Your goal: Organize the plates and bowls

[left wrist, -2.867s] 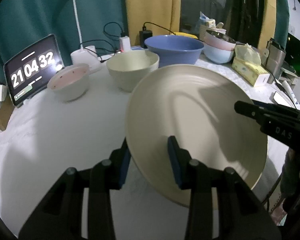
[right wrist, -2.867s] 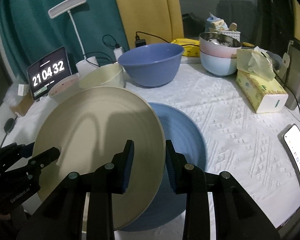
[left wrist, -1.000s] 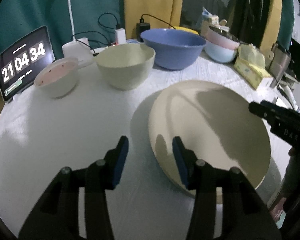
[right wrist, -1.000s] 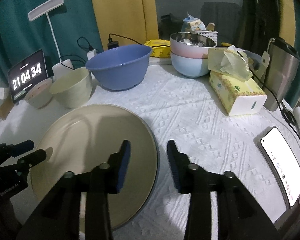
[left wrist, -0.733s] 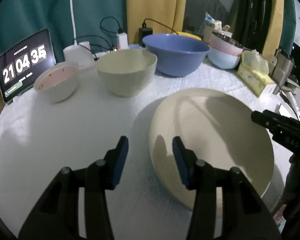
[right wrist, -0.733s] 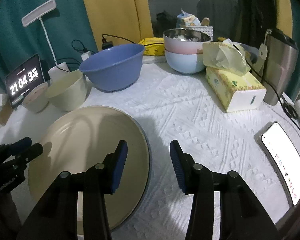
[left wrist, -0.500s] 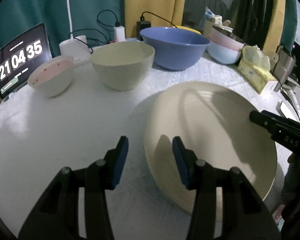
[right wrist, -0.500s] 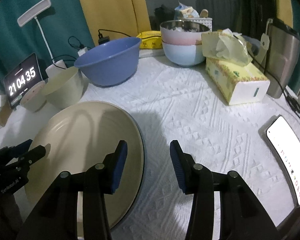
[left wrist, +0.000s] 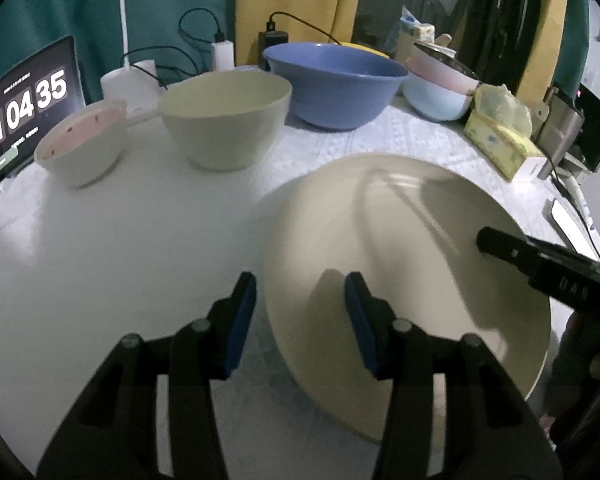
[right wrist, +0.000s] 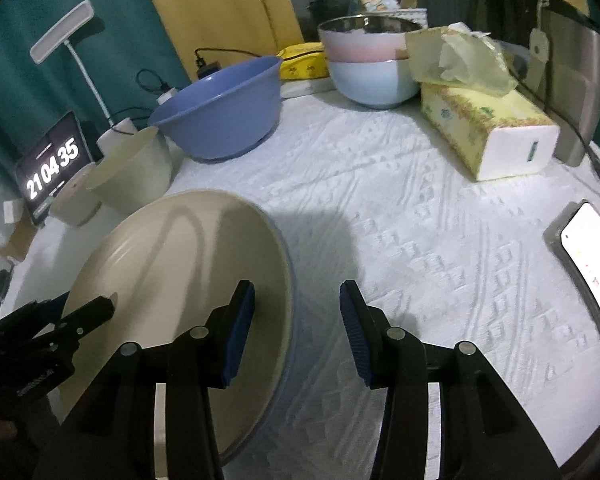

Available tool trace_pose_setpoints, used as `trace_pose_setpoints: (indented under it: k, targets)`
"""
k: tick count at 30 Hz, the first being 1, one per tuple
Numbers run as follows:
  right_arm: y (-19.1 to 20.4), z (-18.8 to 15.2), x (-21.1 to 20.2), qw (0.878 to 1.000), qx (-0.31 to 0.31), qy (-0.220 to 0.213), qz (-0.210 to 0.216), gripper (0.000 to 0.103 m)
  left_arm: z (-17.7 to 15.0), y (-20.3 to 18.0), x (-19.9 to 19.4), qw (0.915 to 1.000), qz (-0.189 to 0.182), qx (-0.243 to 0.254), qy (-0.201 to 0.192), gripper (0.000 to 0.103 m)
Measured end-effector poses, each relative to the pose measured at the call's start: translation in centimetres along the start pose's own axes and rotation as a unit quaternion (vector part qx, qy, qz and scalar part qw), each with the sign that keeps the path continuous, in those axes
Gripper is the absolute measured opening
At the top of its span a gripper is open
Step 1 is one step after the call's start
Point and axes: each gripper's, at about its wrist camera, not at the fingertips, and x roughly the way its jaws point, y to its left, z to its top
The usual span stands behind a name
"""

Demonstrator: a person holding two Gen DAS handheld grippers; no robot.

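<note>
**Operator:** Report gripper status.

**Inspector:** Left gripper: jaws partly apart and opening. The near rim of the cream plate lies under the gap; neither pad presses on it. Right gripper: jaws partly apart, nothing gripped. Its left finger hangs over the plate's right edge; its right finger is over bare tablecloth.

**Operator:** Plate position?

**Inspector:** The plate lies flat. In the right wrist view a thin blue-grey rim shows under its edge at 3 o'clock; what it belongs to cannot be told. In the left wrist view the plate occupies 4 o'clock of centre.

**Operator:** Bowls?

**Inspector:** Left wrist view: cream bowl at 11 o'clock of the plate, pink-lined bowl at 10 o'clock of the plate, just beside the cream bowl; large blue bowl at 12 o'clock. Two stacked bowls, pink over pale blue, stand at 1 o'clock of the frame in the right wrist view.

**Operator:** Other items?

**Inspector:** Tissue box at 2 o'clock, phone at 3 o'clock, clock display at 9 o'clock.
</note>
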Motion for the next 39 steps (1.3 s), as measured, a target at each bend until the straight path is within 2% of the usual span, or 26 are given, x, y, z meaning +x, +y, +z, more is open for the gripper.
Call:
trace_pose_setpoints:
  k: [1, 3, 7, 8, 19, 39]
  targets:
    - [0.2, 0.0, 0.0, 1.000, -0.002, 0.000, 0.000, 0.047, 0.0, 0.0, 0.1, 1.0000, -0.002, -0.002, 0.001, 0.059]
    - [0.3, -0.1, 0.0, 1.000, -0.003, 0.002, 0.009, 0.047, -0.1, 0.1, 0.3, 0.9998, -0.015, -0.012, 0.006, 0.064]
    - [0.6, -0.3, 0.3, 0.999, 0.011, 0.013, 0.043, 0.047, -0.4, 0.2, 0.5, 0.9983, -0.052, -0.021, 0.011, 0.065]
    - [0.7, -0.4, 0.3, 0.999, 0.010, 0.010, 0.039, 0.048, -0.4, 0.0, 0.5, 0.9982, -0.056, -0.019, 0.011, 0.065]
    - [1.5, -0.5, 0.0, 1.000, 0.009, 0.005, 0.024, 0.047, -0.5, 0.1, 0.0, 0.9980, -0.059, -0.016, 0.014, 0.060]
    - [5.8, -0.4, -1.8, 1.000, -0.017, -0.006, 0.023, 0.047, -1.5, 3.2, -3.1, 0.9984, -0.044, -0.031, -0.015, 0.059]
